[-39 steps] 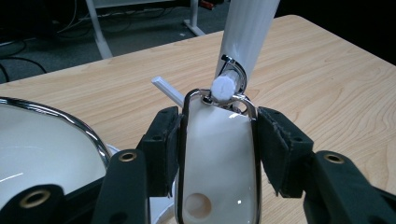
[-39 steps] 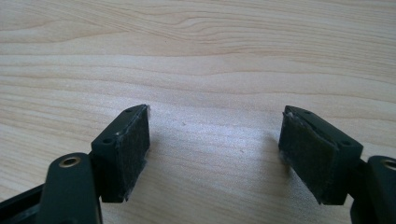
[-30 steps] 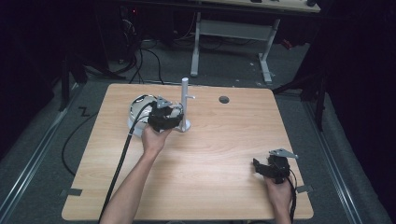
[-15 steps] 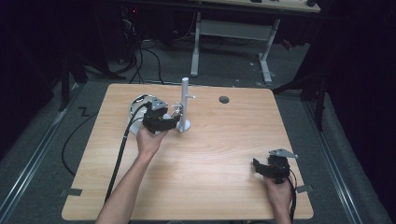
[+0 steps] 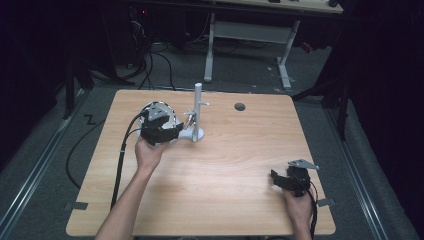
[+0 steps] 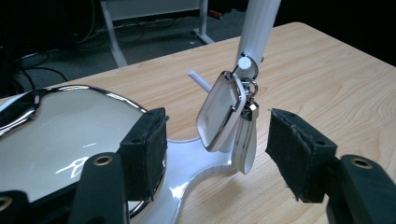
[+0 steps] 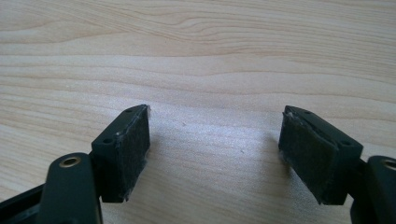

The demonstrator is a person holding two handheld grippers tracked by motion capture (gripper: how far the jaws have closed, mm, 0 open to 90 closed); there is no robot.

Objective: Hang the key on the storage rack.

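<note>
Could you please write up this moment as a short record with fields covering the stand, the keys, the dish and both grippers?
stand: white plastic post on a glossy white base, standing on the light wooden table
keys: silver keyring with a flat metal fob, hanging from a peg on the post
dish: shiny round white dish with a chrome rim, beside the base
left gripper: jaws have just been opening; fingers apart, keyring between them untouched
right gripper: open over bare wood, near the table's right front corner

A silver key fob (image 6: pixel 221 112) hangs from the white stand's (image 6: pixel 258 28) peg.
</note>
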